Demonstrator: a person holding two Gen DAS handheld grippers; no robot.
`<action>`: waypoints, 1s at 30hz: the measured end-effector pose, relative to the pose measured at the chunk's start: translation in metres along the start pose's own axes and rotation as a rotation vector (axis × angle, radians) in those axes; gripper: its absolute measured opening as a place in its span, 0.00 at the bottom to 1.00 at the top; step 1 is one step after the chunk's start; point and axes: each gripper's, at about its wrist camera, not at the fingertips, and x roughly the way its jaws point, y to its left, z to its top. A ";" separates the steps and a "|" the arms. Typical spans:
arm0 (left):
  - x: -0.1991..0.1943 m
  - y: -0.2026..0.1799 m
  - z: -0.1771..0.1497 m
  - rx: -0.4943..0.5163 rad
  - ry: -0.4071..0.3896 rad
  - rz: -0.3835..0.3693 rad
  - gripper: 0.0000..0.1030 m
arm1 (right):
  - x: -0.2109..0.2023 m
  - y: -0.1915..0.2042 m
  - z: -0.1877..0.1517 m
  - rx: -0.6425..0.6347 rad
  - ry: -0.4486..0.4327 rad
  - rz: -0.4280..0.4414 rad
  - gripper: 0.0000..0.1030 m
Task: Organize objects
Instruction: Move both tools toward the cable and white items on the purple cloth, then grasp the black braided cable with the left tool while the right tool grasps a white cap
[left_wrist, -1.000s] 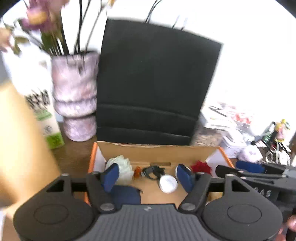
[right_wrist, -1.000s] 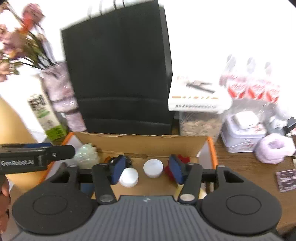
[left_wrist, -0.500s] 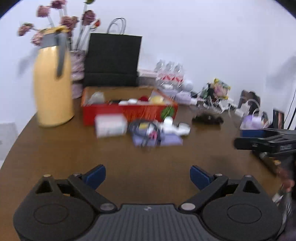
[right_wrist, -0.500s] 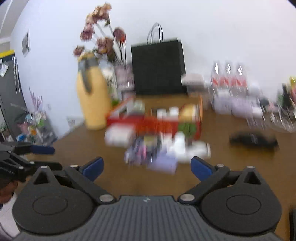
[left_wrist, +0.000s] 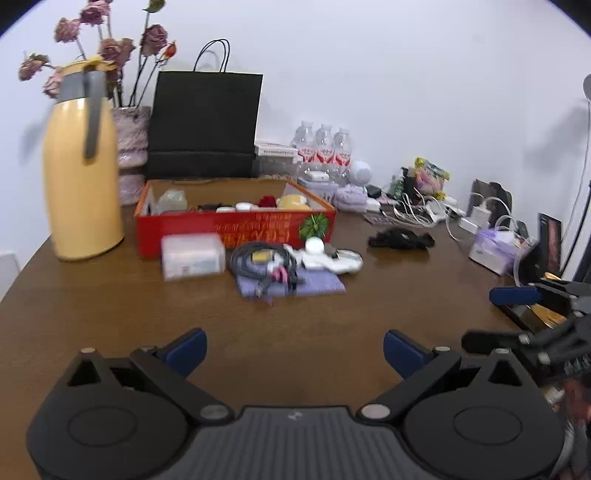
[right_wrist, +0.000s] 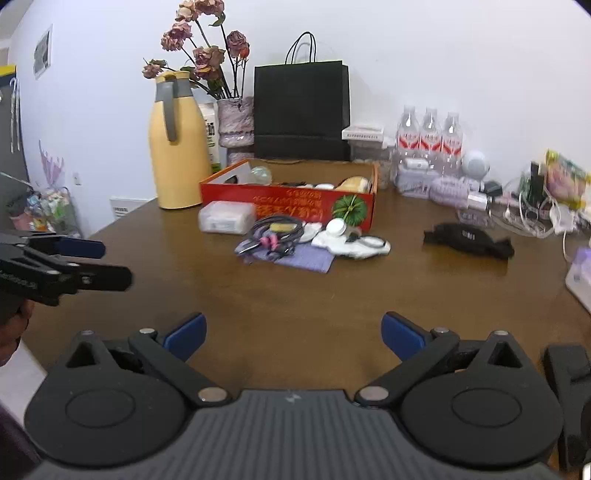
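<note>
Both sets of jaws wide and empty. The cable bundle (right_wrist: 275, 230) sits mid-frame on the surface (right_wrist: 332, 295), just in front of the red box (right_wrist: 288, 206). Looks floppy and light, so I'd pinch across the coil.

Bright, even indoor light; white wall (left_wrist: 369, 74) slightly overexposed. Soft shadow on wall at far right in left view. Dull sheen on table (left_wrist: 332, 317). Strong fisheye: dark vignette in corners, table edge bows. Slight motion blur on the plastic box (left_wrist: 192, 256) and cables (left_wrist: 264, 264); bottles (right_wrist: 428, 140) soft. Near gripper bodies sharp.
</note>
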 end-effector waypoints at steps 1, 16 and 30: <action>0.016 0.001 0.006 0.006 -0.022 0.002 0.99 | 0.009 -0.002 0.003 -0.010 -0.007 0.003 1.00; 0.220 0.032 0.063 0.144 0.079 -0.030 0.99 | 0.162 -0.070 0.095 0.028 -0.033 0.053 0.61; 0.233 0.029 0.062 0.164 0.091 -0.047 0.68 | 0.250 -0.061 0.076 -0.029 0.040 0.013 0.29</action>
